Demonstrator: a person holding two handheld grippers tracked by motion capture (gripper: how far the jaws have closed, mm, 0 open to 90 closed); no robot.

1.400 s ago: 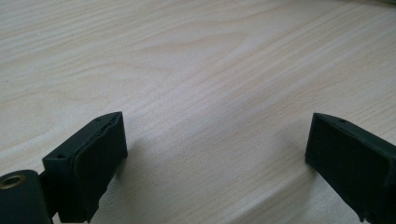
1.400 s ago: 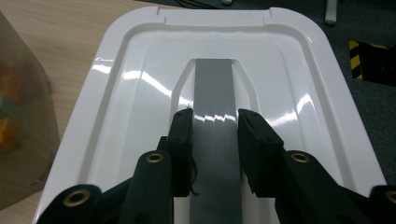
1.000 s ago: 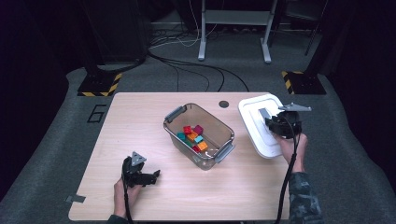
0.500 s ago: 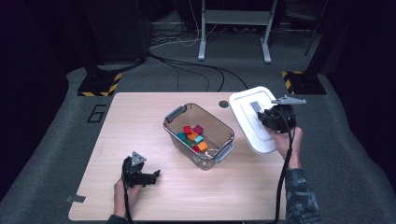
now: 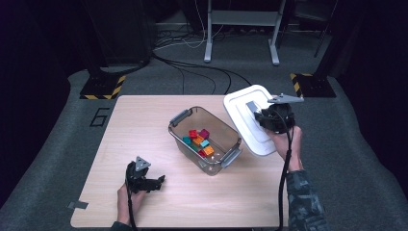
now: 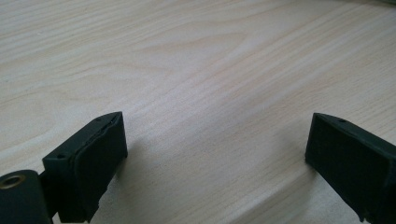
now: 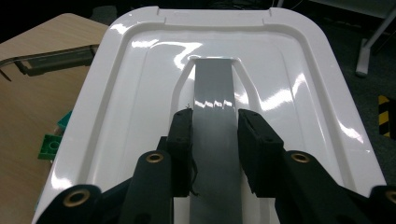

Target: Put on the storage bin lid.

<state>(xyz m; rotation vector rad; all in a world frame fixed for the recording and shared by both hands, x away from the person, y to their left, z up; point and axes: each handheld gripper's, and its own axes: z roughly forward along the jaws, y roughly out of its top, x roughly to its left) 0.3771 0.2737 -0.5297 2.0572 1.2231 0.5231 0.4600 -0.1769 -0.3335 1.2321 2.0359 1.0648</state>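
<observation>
My right gripper (image 7: 215, 135) clamps the grey handle (image 7: 214, 93) of the white lid (image 5: 250, 118), held tilted just right of the clear bin (image 5: 206, 139) of coloured blocks (image 5: 198, 140). My left gripper (image 5: 146, 180), jaws spread and empty, rests on the table (image 5: 125, 125) near the bin's left.

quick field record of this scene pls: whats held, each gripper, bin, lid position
held: white lid, gripped by its grey handle
right gripper: shut on the handle, lid tilted, off the table
left gripper: open, nothing between the jaws, low over bare wooden table
bin: clear bin, uncovered, mid table
contents: coloured blocks, red, orange, teal, magenta
lid vs bin: at the bin's right, not on it
</observation>
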